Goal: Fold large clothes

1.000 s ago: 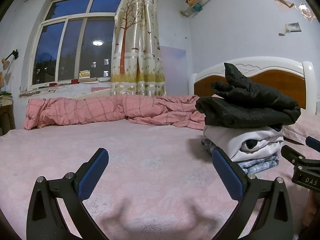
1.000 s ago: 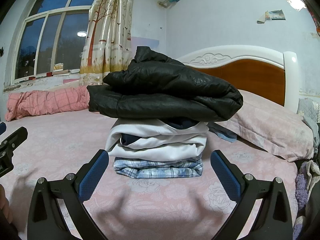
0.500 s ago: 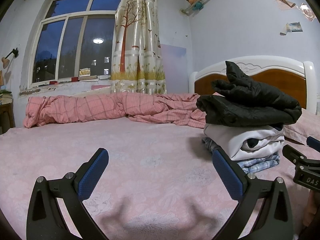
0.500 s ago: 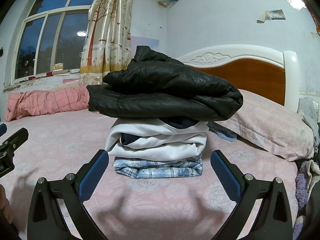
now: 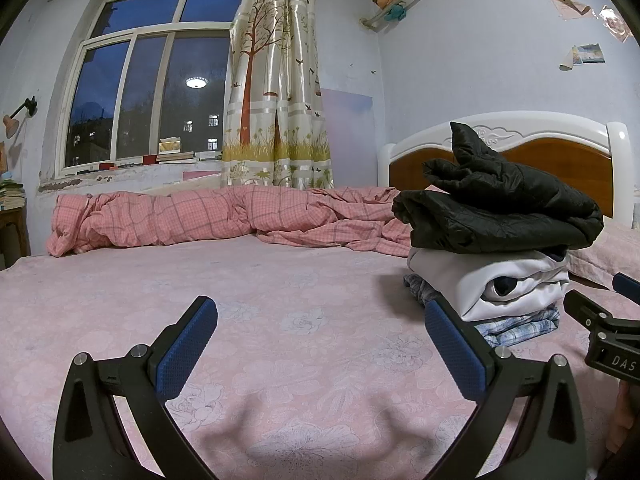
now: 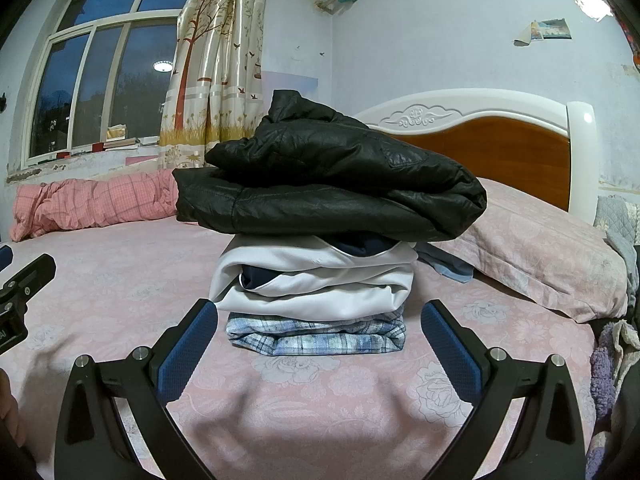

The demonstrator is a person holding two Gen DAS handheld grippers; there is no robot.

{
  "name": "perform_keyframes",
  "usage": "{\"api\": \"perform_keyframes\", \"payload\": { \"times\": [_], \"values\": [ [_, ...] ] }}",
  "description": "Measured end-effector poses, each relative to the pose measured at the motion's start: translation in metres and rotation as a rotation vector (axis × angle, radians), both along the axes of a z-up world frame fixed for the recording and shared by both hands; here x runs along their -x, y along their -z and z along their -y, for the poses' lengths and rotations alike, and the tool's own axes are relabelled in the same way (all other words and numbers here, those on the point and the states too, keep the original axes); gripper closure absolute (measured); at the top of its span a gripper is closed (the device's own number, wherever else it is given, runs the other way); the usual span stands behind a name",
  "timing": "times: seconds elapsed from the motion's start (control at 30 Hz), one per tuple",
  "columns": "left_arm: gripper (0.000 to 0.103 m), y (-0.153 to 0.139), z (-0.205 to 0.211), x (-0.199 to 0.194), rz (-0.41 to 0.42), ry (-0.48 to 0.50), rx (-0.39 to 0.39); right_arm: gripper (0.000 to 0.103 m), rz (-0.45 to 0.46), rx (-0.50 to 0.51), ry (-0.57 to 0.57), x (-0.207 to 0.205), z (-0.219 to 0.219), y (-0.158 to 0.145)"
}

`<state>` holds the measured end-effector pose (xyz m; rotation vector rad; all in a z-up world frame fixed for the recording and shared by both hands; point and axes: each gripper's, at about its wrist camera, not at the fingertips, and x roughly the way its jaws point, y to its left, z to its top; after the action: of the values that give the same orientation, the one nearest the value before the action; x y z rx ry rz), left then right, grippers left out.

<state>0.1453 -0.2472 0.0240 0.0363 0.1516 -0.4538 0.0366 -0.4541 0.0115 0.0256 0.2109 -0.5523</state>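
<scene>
A stack of folded clothes stands on the pink bed: a black jacket (image 6: pixel 328 188) on top, a white garment (image 6: pixel 316 280) under it, a blue plaid one (image 6: pixel 316 338) at the bottom. The stack also shows at the right of the left wrist view, with the black jacket (image 5: pixel 500 208) on top. My right gripper (image 6: pixel 318 340) is open and empty, just in front of the stack. My left gripper (image 5: pixel 320 340) is open and empty over bare sheet, left of the stack. The right gripper's tip (image 5: pixel 604 328) shows at the left view's right edge.
A rolled pink checked quilt (image 5: pixel 200 220) lies along the bed's far side under the window. A pink pillow (image 6: pixel 540 248) and wooden headboard (image 6: pixel 500 148) are right of the stack. More cloth (image 6: pixel 612 344) lies at the bed's right edge.
Almost nothing: both views have shifted very slightly. The stack has not moved and both grippers stay open.
</scene>
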Motion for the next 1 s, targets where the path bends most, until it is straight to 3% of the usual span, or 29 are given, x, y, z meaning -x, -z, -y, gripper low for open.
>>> {"api": "perform_keyframes", "payload": {
  "times": [1.0],
  "values": [
    [0.0, 0.0013, -0.0027, -0.0008, -0.007, 0.003, -0.003, 0.0, -0.002, -0.001, -0.001, 0.0003, 0.0009, 0.0006]
  ]
}}
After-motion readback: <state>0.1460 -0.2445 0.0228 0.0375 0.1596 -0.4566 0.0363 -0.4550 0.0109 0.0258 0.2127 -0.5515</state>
